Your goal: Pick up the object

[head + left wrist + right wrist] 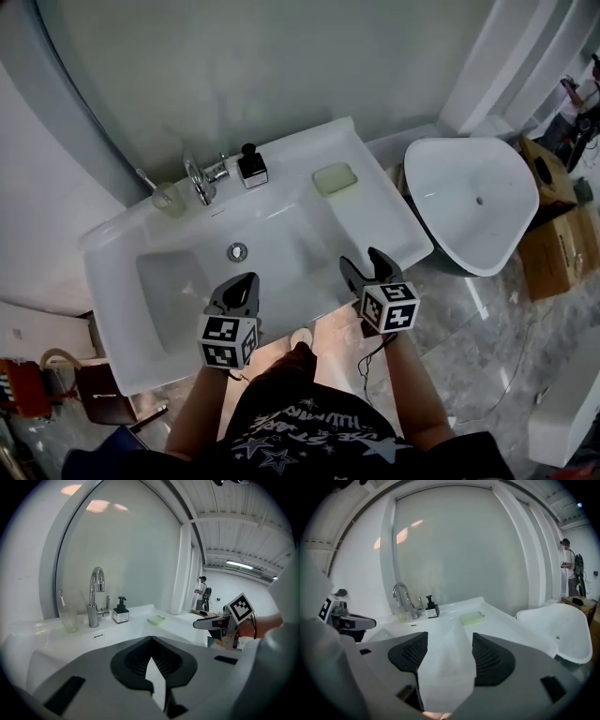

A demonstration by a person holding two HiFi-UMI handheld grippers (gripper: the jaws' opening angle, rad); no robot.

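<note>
At the far left of the white washbasin [112, 281], a clear glass [170, 198] holding a toothbrush is seen on the back ledge, just beside the chrome tap [200, 178]. Right of the tap, a soap dispenser [251, 166] with a black pump is stood upright on the same ledge. The round drain [237, 251] is found in the bowl in front of these. The left claw [246, 284] is held over the front part of the bowl, its jaws brought fully together with nothing between them, as is shown in the left gripper view [151, 641]. Further right, a pale green soap bar [335, 178] is laid flat on the basin's back right ledge, well apart from both claws. The right claw [364, 265] is held over the front right of the basin with its jaws spread wide and empty; in the right gripper view [450, 639] the soap bar [471, 618] is framed beyond the gap. A second white basin [469, 202] is set to the right, with cardboard boxes [553, 234] past it and a person [569, 566] standing in the background
</note>
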